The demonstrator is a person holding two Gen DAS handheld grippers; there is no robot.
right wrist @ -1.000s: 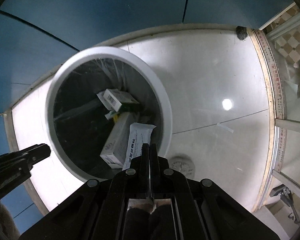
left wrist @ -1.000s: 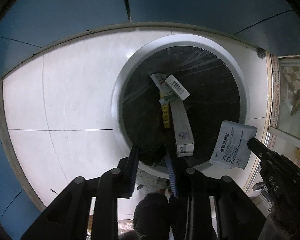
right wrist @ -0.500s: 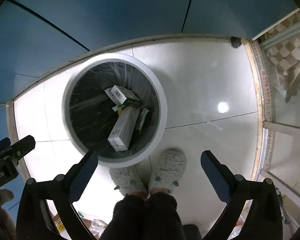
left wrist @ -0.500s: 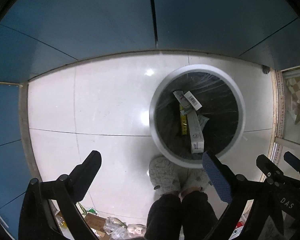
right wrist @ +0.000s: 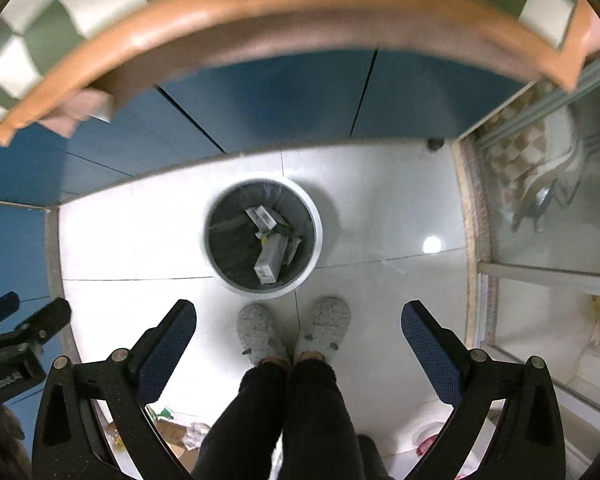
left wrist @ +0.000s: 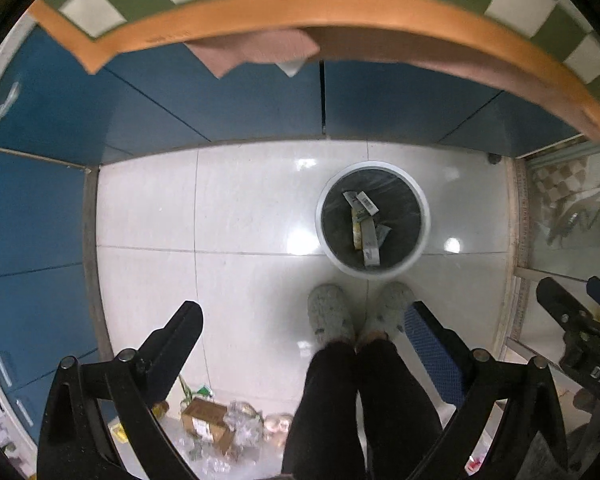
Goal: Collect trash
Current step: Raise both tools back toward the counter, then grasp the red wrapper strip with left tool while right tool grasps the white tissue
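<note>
Bin (left wrist: 419,240) on white floor (left wrist: 240,216), just ahead of grey slippers (left wrist: 330,314), holding boxes (right wrist: 270,258) and packets. Left hand-held gripper (left wrist: 302,330) and right hand-held gripper (right wrist: 299,326) both high above, pointing down, jaws just opened wide, nothing between them. More litter (left wrist: 208,424) on floor behind

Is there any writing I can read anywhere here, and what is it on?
"DAS": raised letters on the black body of the other tongs, cut off by the picture's edge.
Boxes in the trash bin: a barcode and print, too small to read.
Brown carton on the floor: label too blurred.
</note>
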